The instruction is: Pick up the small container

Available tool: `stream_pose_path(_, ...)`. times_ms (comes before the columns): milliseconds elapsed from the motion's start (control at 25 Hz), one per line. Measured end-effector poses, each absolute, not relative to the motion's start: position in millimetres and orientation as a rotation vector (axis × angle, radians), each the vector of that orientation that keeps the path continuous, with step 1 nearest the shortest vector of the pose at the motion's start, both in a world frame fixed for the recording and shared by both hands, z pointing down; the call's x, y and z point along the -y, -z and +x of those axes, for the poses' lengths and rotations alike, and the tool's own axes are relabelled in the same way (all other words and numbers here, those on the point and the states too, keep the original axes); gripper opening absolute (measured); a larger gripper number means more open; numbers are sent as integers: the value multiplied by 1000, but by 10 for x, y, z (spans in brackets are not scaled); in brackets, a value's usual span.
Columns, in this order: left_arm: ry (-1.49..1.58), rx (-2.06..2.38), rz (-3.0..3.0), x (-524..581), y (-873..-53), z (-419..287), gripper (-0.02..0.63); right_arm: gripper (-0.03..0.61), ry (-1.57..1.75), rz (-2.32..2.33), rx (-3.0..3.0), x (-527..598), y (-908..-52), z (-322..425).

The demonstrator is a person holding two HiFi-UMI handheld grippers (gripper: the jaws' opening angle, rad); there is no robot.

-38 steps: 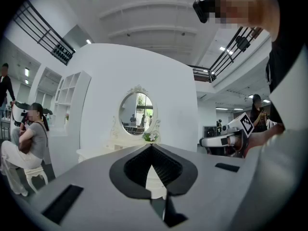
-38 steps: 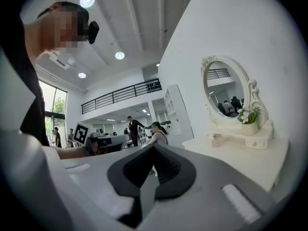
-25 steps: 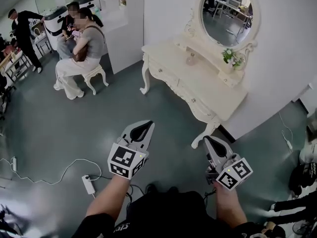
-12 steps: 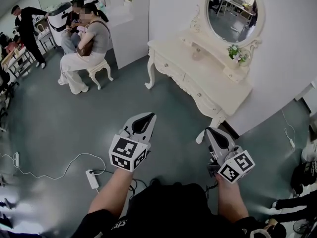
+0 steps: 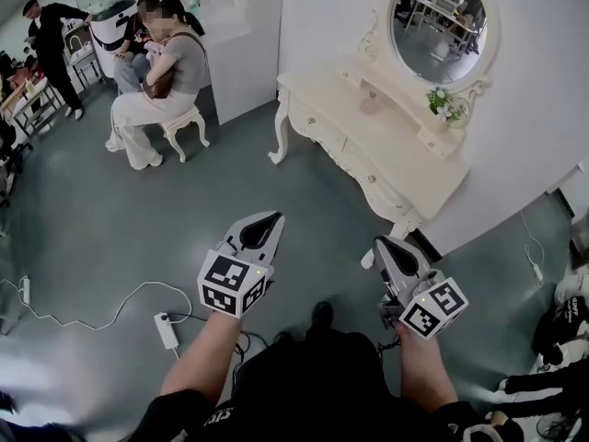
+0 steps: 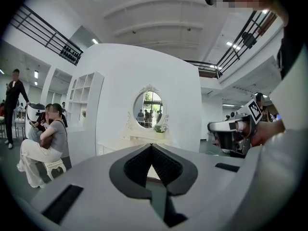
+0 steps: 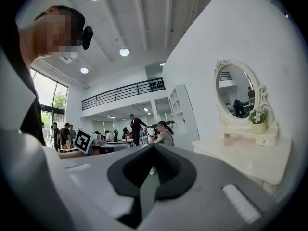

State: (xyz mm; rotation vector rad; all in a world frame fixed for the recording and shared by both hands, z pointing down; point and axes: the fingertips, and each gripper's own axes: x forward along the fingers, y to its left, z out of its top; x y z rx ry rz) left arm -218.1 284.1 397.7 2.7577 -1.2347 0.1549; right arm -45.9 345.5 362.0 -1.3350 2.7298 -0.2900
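Observation:
The small container is a pale pink cup on the cream dressing table, below the oval mirror. In the right gripper view the small container stands on the table's raised shelf, next to a flower pot. My left gripper is held over the grey floor, well short of the table, its jaws shut on nothing. My right gripper hangs near the table's front leg, also shut and empty. Both point roughly level. In each gripper view the jaw tips meet: left gripper, right gripper.
Two people sit on a white stool at the back left, beside a white partition wall. A power strip with a white cable lies on the floor to the left. Bags and another cable lie at the right.
The person has stepped forward, and both grippers have shifted a little toward the dressing table. Both pairs of jaws have stayed shut.

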Motion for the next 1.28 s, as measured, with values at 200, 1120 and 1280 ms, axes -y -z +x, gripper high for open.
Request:
stream_pose_path(200, -180, 1246, 2746, -2663, -4019, -2133, 5, 11, 326, -1309, -2740, -3257, -3712, -386)
stream_pose_path(1120, -326, 1294, 2695, -872, -4030, -1042, 5, 11, 462, -1167, -2743, -1296, -3921, 658)
stream_pose_path(1280, -342, 1327, 2707, -747, -3942, -912, 5, 11, 459, -1121, -2755, -1152, -3878, 780)
